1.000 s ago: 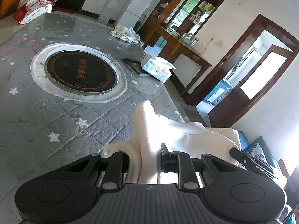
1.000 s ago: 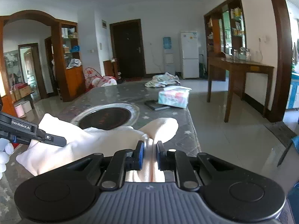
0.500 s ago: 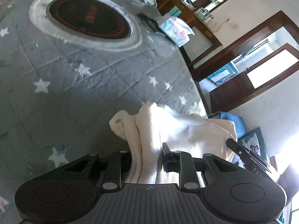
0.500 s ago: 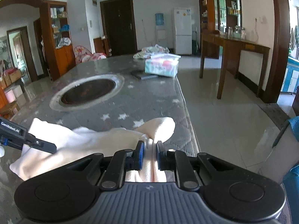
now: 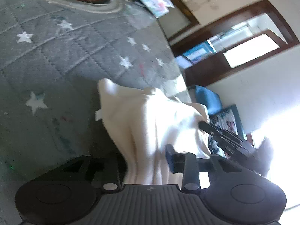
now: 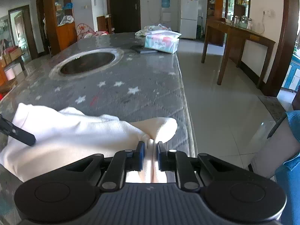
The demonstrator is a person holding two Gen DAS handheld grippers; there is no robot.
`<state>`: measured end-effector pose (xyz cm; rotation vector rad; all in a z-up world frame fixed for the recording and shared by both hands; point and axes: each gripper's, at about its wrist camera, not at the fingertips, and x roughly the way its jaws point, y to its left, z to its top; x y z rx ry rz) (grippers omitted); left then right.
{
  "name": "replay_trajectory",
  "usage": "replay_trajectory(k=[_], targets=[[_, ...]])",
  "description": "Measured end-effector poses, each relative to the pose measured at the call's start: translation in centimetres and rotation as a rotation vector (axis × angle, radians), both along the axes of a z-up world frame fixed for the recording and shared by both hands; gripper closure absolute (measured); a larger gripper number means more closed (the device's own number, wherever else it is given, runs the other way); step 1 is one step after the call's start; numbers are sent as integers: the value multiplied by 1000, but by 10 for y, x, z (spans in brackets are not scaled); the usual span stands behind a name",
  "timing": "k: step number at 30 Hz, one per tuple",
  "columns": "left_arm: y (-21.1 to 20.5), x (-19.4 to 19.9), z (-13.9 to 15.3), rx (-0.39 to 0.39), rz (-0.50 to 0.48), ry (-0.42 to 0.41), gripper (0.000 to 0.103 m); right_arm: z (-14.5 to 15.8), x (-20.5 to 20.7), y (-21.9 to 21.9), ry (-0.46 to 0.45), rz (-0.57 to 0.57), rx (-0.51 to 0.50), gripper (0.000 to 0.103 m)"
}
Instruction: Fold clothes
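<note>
A cream-white garment (image 6: pixel 75 131) stretches between my two grippers over the near right corner of the grey star-patterned table (image 6: pixel 131 75). My right gripper (image 6: pixel 150 150) is shut on a bunched edge of it, close to the table's right edge. In the left wrist view the same garment (image 5: pixel 150 121) drapes from my left gripper (image 5: pixel 148 159), which is shut on a thick fold that hides the left finger. The other gripper's black fingers (image 5: pixel 221 133) show at the cloth's far end. The left gripper's finger (image 6: pixel 16 131) pokes in at the left of the right wrist view.
A round black cooktop (image 6: pixel 88 61) is set in the table's middle. A tissue pack (image 6: pixel 161 41), a dark flat object (image 6: pixel 142 48) and a crumpled cloth (image 6: pixel 150 29) lie at the far end. A wooden side table (image 6: pixel 238 39) stands on the right, across tiled floor (image 6: pixel 225 103).
Both grippers have pulled the garment back toward the table's near right corner and lower; the cooktop and tissue pack now lie farther away. Both stay shut on the cloth.
</note>
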<state>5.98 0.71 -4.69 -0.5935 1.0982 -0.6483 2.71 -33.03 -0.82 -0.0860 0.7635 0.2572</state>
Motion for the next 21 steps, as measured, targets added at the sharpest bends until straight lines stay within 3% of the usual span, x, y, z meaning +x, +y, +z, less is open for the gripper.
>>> replay_trajectory(k=[7, 12, 18, 20, 21], targets=[[13, 2, 10, 7, 46, -72, 34, -2, -2, -3, 5, -5, 3, 90], [26, 17, 10, 5, 114, -70, 33, -2, 0, -4, -1, -18, 7, 86], [22, 28, 13, 58, 129, -110, 35, -1, 4, -8, -8, -37, 5, 83], [15, 28, 14, 101, 120, -139, 46, -2, 6, -8, -6, -38, 7, 83], [11, 28, 14, 126, 113, -154, 60, -3, 8, -7, -5, -36, 6, 83]])
